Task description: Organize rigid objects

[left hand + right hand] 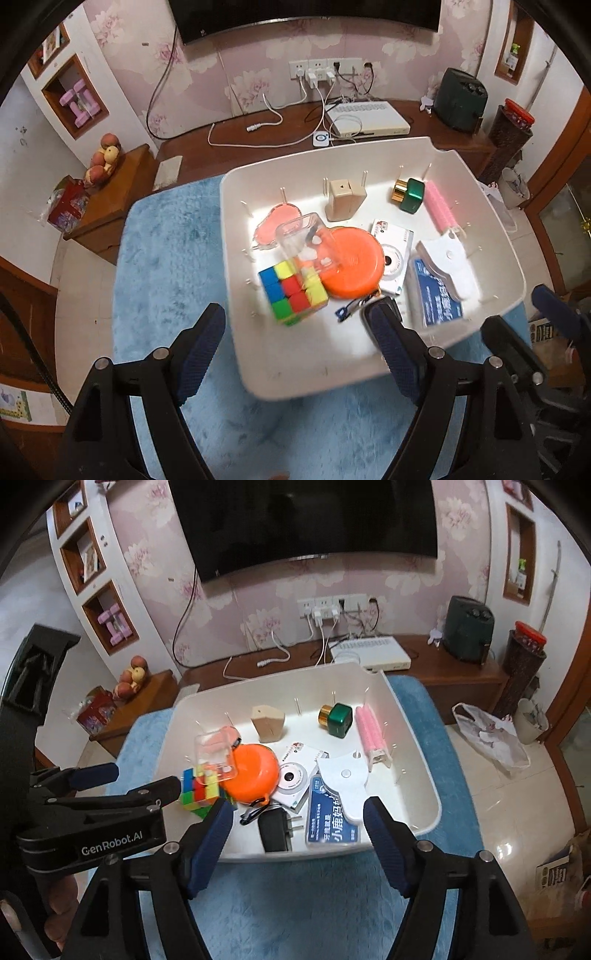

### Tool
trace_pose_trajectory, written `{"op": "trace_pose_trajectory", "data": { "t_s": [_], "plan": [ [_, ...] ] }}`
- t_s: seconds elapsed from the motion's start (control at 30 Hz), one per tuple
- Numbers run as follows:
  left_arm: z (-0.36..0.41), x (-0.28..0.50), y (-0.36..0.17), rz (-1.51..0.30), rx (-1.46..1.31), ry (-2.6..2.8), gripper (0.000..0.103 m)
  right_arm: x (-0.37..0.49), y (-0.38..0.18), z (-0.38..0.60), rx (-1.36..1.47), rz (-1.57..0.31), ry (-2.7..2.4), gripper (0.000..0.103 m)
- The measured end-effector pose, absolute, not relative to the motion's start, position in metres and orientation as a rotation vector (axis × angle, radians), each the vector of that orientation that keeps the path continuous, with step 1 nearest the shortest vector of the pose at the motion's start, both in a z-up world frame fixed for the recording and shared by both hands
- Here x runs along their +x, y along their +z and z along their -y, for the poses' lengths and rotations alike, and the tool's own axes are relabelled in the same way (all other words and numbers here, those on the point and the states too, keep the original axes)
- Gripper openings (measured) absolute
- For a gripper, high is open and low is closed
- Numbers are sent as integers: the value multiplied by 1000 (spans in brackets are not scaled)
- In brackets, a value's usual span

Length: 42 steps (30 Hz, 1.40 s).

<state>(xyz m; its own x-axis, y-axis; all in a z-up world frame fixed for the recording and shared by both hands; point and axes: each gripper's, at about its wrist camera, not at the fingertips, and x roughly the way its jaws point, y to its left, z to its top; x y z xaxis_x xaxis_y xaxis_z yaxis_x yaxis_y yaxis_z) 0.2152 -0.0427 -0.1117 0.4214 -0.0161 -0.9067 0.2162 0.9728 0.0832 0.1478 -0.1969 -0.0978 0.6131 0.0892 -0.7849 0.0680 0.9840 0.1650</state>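
Blue fuzzy mat under a white bin of small rigid items, both claws released above its near edge.

Left gripper and right gripper gape with nothing between the pads. At frame centre in the right wrist view lie a colour cube, clear box, orange disc, black charger, blue card; a green bottle and pink roller sit upper right.
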Motion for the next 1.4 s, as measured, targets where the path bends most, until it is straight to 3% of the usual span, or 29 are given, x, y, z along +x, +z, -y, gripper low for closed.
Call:
{"op": "trace_pose_trajectory", "data": {
  "t_s": [0.43,1.4],
  "plan": [
    [10,142,-58,-1047,164,-184,89,79,-61,184,190,-903,2,77],
    [-29,58,-25,-1025,59,-146,89,11,-12,144,166,-902,2,77]
  ]
}}
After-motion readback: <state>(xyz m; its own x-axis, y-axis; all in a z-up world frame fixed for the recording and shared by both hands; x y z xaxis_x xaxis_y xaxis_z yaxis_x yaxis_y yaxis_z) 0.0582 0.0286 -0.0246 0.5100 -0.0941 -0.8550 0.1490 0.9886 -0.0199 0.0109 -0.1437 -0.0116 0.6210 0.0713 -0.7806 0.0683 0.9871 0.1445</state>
